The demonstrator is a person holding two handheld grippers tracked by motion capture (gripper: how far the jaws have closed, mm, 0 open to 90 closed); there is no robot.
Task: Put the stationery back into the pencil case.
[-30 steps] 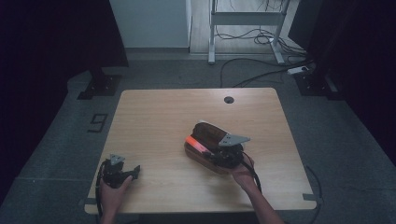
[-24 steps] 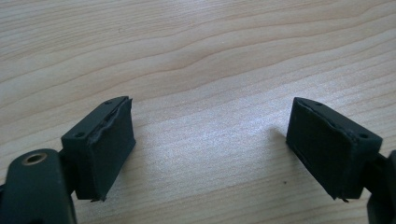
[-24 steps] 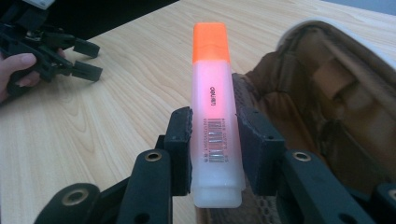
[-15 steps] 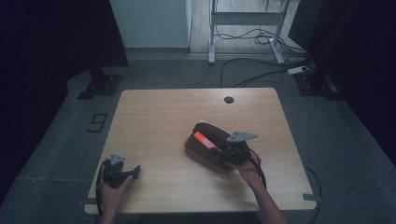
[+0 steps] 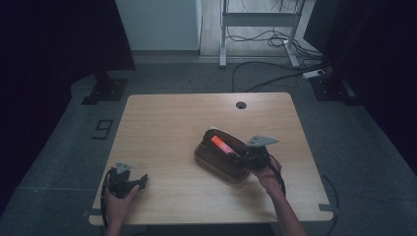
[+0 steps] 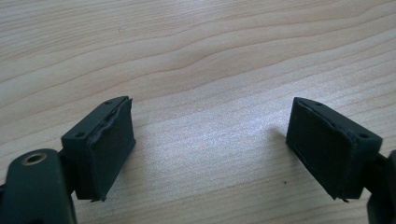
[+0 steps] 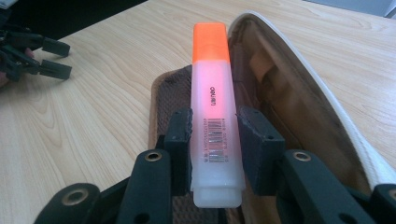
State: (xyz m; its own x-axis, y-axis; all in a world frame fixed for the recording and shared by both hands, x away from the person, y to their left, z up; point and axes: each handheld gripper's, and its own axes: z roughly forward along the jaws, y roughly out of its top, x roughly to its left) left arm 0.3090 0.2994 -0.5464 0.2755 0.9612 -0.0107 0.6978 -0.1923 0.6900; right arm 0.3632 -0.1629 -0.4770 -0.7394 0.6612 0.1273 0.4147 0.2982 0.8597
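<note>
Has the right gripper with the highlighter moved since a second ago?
Yes. The right gripper and highlighter shifted rightward over the pencil case, toward the table's right edge.

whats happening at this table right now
A person works at a wooden table with a gripper in each hand. The right gripper is clamped on an orange highlighter and holds it over an open brown pencil case, cap end pointing away from the hand. The left gripper rests near the table's front left corner with its jaws wide apart and nothing between them.
</note>
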